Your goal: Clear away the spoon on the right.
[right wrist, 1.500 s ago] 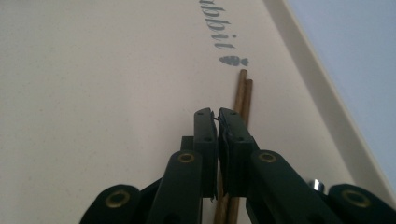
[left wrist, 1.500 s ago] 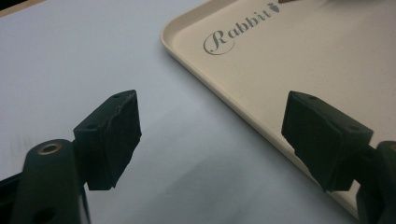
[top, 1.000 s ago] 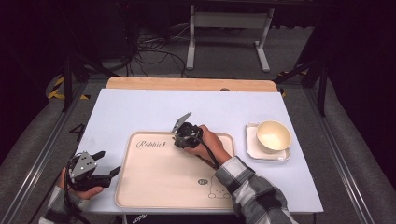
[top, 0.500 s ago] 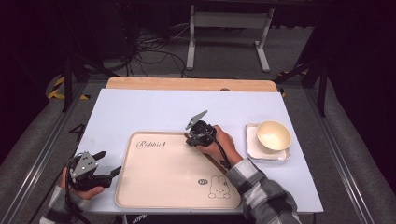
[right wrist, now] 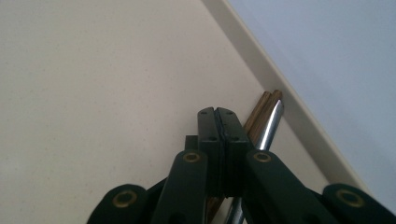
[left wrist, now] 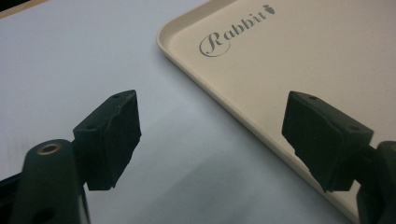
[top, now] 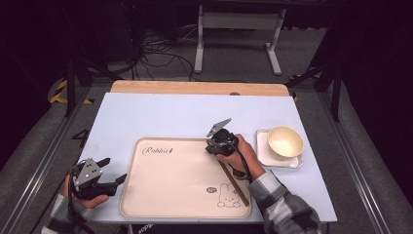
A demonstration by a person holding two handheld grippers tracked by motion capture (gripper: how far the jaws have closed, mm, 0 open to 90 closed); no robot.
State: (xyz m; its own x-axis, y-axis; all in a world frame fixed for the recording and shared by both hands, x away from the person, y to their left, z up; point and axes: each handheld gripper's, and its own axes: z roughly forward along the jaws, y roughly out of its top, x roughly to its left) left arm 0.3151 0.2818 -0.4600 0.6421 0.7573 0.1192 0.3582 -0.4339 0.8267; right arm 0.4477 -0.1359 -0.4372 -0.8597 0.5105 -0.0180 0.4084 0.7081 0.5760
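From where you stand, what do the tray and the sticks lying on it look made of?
The tray looks like matte cream plastic: smooth moulded rim, printed lettering and a rabbit. The sticks beside the right claw seem brown grained wood, probably chopsticks, with a shiny, likely metal rod alongside.

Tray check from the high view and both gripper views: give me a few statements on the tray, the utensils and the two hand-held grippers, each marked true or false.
1. The right hand-held gripper has its jaws closed together. True.
2. The chopsticks lie on the tray, along its right rim. True.
3. The left hand-held gripper is clamped on the tray's edge. False: its jaws stand wide apart, with nothing pressed between them.
4. The bowl sits on the tray. False: it sits on a small square plate to the right of the tray.
5. A shiny metal utensil lies beside the chopsticks. True.
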